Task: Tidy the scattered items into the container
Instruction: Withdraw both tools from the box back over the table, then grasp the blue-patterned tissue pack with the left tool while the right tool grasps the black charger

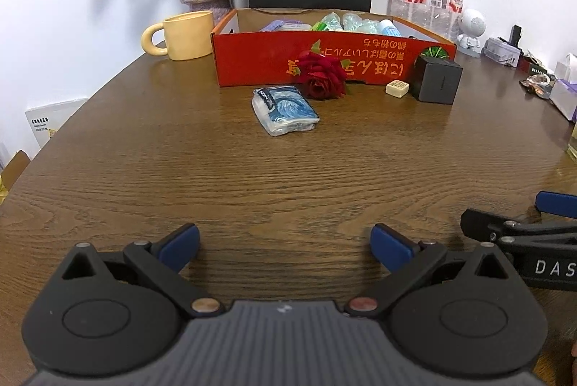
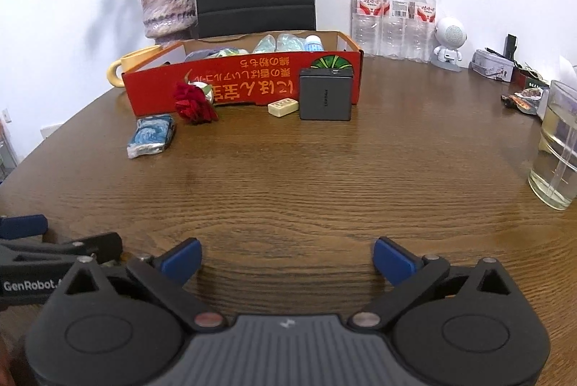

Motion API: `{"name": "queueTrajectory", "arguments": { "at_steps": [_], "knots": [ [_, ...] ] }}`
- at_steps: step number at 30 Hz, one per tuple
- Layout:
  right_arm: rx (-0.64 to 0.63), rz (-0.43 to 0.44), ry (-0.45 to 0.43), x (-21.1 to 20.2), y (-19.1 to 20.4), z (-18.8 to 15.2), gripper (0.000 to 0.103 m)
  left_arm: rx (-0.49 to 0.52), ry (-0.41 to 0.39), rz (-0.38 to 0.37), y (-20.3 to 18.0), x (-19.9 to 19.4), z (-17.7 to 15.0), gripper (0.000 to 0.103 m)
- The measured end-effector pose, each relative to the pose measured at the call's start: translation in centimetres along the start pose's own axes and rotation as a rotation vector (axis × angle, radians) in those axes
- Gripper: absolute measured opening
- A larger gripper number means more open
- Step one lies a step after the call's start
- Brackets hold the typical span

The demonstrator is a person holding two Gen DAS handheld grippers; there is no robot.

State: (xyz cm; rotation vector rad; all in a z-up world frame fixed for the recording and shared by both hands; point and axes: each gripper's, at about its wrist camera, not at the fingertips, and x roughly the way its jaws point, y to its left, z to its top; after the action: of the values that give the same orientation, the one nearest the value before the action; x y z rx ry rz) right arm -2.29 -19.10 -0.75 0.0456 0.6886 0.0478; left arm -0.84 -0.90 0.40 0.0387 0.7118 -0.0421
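only partly visible, packets (image 2: 285, 43) behind the red box (image 2: 245, 81) wall; both claws (image 1: 285, 247) (image 2: 286, 260) wide apart, empty

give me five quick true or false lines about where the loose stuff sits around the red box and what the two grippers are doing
1. The rose lies on the table in front of the red box. True.
2. The tissue pack is already inside the box. False: it lies on the table, in front of the box.
3. The left gripper holds the small tile. False: its jaws are open and empty, and the tile lies beside the dark cube.
4. The right gripper is open, holding nothing. True.
5. The yellow mug stands inside the box. False: it stands outside, at the box's left end.
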Motion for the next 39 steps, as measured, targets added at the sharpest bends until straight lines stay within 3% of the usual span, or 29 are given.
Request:
{"name": "queueTrajectory", "arguments": {
  "at_steps": [8, 16, 18, 20, 23, 29, 31, 34, 35, 37, 39],
  "knots": [
    [-0.011, -0.055, 0.011, 0.3, 0.4, 0.1, 0.103, 0.000, -0.009, 0.001, 0.0, 0.1, 0.0, 0.103],
    [-0.007, -0.056, 0.012, 0.3, 0.3, 0.1, 0.103, 0.002, -0.007, -0.006, 0.1, 0.3, 0.2, 0.103],
    [-0.013, -0.048, 0.014, 0.4, 0.3, 0.1, 0.103, 0.005, 0.001, -0.031, 0.4, 0.2, 0.3, 0.103],
    [-0.025, -0.034, 0.019, 0.4, 0.3, 0.2, 0.103, -0.019, 0.021, -0.111, 1.3, 0.3, 1.1, 0.103],
    [-0.050, -0.017, 0.034, 1.8, -0.3, 2.2, 0.103, -0.083, 0.008, -0.181, 2.3, 1.3, 3.5, 0.103],
    [-0.047, -0.084, -0.017, 6.0, -2.2, 8.4, 0.099, -0.017, 0.034, -0.139, 1.3, 6.3, 9.1, 0.102],
    [-0.030, -0.111, -0.043, 7.8, -2.8, 10.6, 0.090, 0.009, 0.034, -0.123, 0.7, 8.2, 10.2, 0.100],
    [0.023, -0.078, -0.058, 10.3, -3.3, 12.4, 0.076, 0.014, 0.043, -0.088, 0.4, 10.5, 11.1, 0.099],
    [0.041, -0.067, -0.063, 11.1, -3.5, 12.9, 0.067, 0.021, 0.052, -0.086, 0.4, 11.1, 11.1, 0.093],
    [0.059, -0.054, -0.065, 12.2, -3.5, 13.2, 0.059, 0.040, 0.044, -0.073, 0.4, 11.6, 10.8, 0.083],
    [0.075, -0.050, -0.086, 13.0, -3.5, 13.1, 0.059, 0.056, 0.024, -0.060, 0.5, 11.6, 10.4, 0.069]
  ]
}}
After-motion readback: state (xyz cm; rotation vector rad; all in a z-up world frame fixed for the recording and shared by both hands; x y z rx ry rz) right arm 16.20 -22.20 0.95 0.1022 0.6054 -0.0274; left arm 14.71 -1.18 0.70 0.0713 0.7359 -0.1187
